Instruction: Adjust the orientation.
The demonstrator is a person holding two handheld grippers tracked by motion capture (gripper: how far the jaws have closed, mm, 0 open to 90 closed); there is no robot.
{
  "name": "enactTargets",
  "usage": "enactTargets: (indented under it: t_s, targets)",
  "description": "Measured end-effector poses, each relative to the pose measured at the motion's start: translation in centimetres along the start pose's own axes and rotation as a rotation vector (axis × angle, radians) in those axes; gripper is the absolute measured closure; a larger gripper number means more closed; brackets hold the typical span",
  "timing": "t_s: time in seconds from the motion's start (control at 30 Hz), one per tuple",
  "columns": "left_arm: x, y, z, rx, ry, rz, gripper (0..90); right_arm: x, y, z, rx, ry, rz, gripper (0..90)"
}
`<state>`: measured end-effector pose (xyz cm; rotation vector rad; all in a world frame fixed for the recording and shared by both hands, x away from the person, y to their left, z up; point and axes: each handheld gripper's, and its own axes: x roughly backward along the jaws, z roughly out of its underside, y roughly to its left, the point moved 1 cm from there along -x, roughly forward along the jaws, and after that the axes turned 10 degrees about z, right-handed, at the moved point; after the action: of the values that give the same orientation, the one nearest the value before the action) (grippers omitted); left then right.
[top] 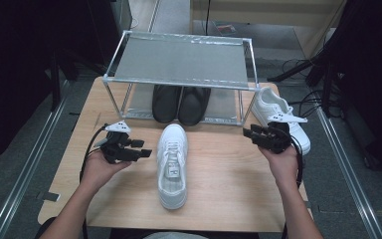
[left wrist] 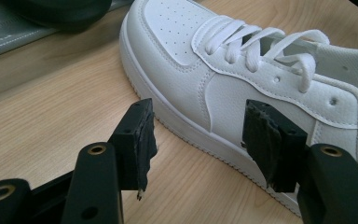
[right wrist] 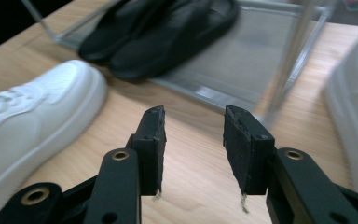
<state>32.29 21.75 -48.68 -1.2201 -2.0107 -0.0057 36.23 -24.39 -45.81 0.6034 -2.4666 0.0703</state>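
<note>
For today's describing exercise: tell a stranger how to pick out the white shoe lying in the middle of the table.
Start at the metal rack at the table's far end, with black shoes beneath. Just in front lies a white laced shoe, toe towards the rack. Unlike the other white shoe at the right edge, it lies centrally.

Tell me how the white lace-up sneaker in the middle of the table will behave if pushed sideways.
The white leather-look lace-up sneaker rests on a flat, broad sole, so it should probably slide, not tip. Its rubbery sole may drag on the wooden table. The loose laces look floppy.
</note>
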Motion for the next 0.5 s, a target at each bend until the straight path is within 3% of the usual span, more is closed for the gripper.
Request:
enactTargets:
  t_s: [0.13, 0.23, 0.5]
  targets:
    - [0.0, 0.0, 0.0, 0.006, -0.003, 0.003, 43.7, -0.3, -2.2, 0.2, -0.028, 0.012, 0.065, 60.8]
    - [-0.2, -0.1, 0.0, 0.011, -0.004, 0.008, 43.7, -0.2, -3.6, -0.2, -0.044, 0.016, 0.083, 60.7]
    - [-0.7, -0.4, -0.2, -0.002, 0.012, 0.009, 43.7, -0.9, -6.4, -1.0, -0.068, 0.017, 0.163, 60.9]
